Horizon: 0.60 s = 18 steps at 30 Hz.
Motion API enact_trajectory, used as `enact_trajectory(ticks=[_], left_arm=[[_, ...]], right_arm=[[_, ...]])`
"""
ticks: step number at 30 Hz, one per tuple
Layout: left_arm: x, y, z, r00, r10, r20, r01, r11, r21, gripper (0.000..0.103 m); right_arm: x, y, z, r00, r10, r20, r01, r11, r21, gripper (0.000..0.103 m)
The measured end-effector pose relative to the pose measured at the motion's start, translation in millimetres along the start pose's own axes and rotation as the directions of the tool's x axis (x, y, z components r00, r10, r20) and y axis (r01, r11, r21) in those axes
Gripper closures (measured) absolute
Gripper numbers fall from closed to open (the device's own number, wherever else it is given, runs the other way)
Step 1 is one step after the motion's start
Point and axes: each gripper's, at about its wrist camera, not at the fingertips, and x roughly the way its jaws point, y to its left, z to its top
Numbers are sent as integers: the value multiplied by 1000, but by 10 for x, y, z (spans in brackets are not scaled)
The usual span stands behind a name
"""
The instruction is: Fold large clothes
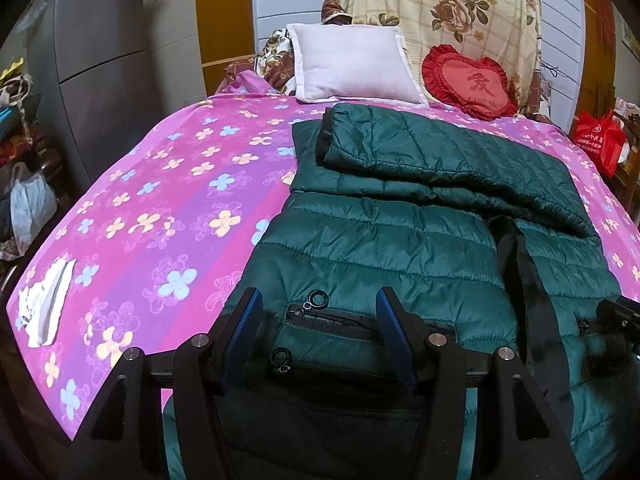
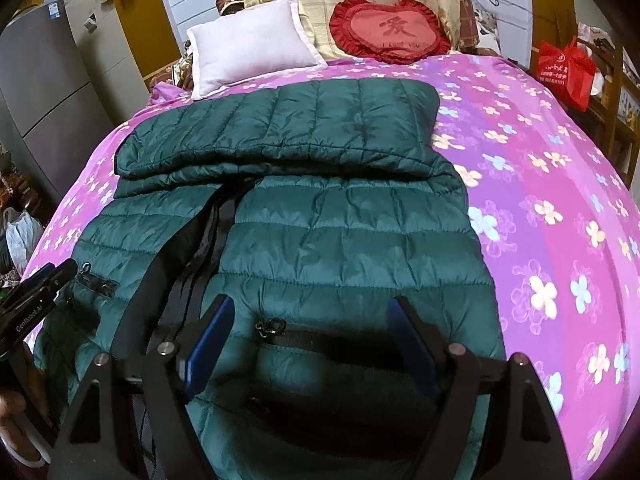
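Note:
A dark green quilted jacket (image 1: 380,240) (image 2: 340,232) lies on a bed, front up, its black zipper running down the middle. Its upper part (image 1: 440,152) (image 2: 300,128) is folded back over the body. My left gripper (image 1: 319,312) is open low over the jacket's near hem, its blue pads (image 1: 250,312) on either side of a zipped pocket (image 1: 332,320) that lies flat. It also shows as the left gripper (image 2: 38,284) at the picture's edge. My right gripper (image 2: 312,320) is open wider over the other pocket (image 2: 320,334) and casts a shadow on the fabric.
The bed has a pink-purple flowered sheet (image 1: 160,200) (image 2: 540,200). A white pillow (image 1: 352,64) and a red heart cushion (image 1: 468,80) stand at the head. A white tissue pack (image 1: 44,304) lies near the left edge. A grey fridge (image 1: 100,40) stands left, a red bag (image 2: 566,68) right.

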Motion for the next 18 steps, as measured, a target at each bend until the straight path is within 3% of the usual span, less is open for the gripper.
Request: enact_trajectory(ticks=[18], left_arm=[[104,20,-33,999,-13,-40,12,1000,-13,63]], right_arm=[[102,8,26,1000,-13,-8,13,1000,-2,20]])
